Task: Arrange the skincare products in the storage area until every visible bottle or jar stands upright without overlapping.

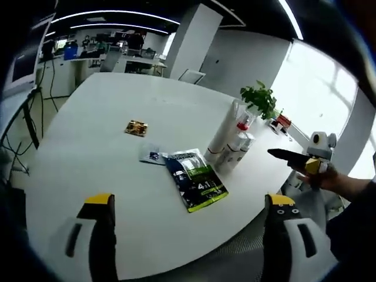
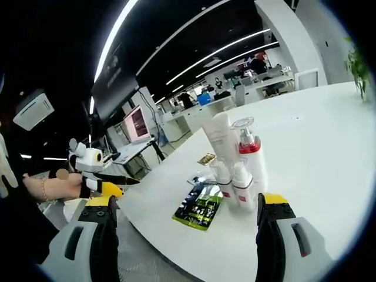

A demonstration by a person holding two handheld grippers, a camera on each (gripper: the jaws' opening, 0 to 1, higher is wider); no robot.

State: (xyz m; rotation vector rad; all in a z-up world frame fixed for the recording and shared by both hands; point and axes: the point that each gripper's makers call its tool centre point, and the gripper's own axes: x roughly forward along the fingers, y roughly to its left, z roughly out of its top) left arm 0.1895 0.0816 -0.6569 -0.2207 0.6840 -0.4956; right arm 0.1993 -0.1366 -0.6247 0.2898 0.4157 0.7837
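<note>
Print on the green pouch (image 1: 196, 179) beside the white bottles (image 1: 234, 143) is too small to read. The gold packet (image 1: 136, 127) beyond the pouch is a blur. Behind the bottles, the plant (image 1: 259, 100) hides its own pot.

The table (image 1: 106, 176) is white. The bottles (image 2: 235, 170) are white with red bands, the pouch (image 1: 195, 179) is dark blue and green, and the small packet (image 1: 136, 127) is gold.

white table (image 1: 106, 153) — bottles (image 1: 232, 144) | green pouch (image 1: 195, 179) | gold packet (image 1: 136, 127) | plant (image 1: 259, 100)
</note>
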